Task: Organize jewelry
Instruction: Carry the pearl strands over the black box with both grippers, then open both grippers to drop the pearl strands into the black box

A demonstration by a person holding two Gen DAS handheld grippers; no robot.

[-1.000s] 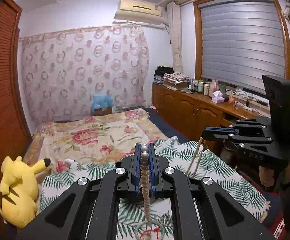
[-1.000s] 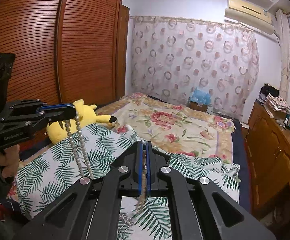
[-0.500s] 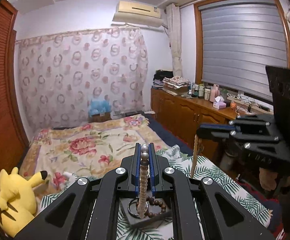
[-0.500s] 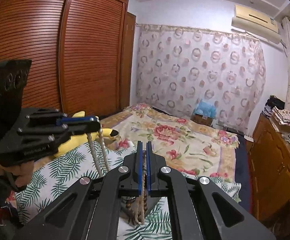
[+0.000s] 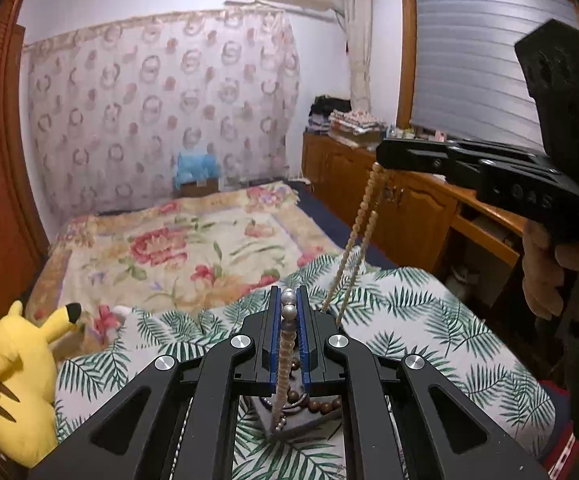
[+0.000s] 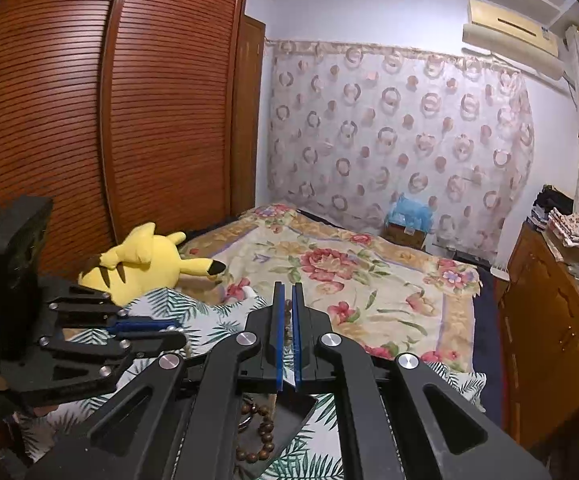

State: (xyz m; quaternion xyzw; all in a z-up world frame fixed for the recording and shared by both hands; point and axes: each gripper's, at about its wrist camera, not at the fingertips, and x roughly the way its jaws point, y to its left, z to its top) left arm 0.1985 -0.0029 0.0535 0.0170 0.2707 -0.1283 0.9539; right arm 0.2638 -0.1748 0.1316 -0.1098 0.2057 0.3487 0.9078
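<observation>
A: Entry. Your left gripper [image 5: 289, 300] is clenched on one end of the pale bead necklace [image 5: 353, 236]; 2 larger silver beads sit pinched between its blue pads. Your right gripper [image 6: 288, 300] is clamped on the other end, with beads just visible in the narrow slot between its pads.

B: And where is the necklace itself?

A: It hangs between your 2 grippers in the air above the bed. From the right gripper a doubled strand slopes down toward the left gripper; a single strand drops from the left gripper to the dark grey tray [image 5: 289, 426] on the palm-leaf quilt [image 5: 429, 320]. Its low end looks to touch or nearly touch the tray; I cannot tell which.

B: What else is in the tray?

A: A brown wooden bead bracelet [image 6: 261, 432] and a metal ring [image 6: 244, 424].

B: Step in hand?

A: Judged: you carry the necklace over the tray, placing not yet done.

B: Next move?

A: Probably lower both ends together so the strand coils inside the tray, clear of the bracelet. Release only once the slack rests there, or it may spill onto the quilt.
</observation>
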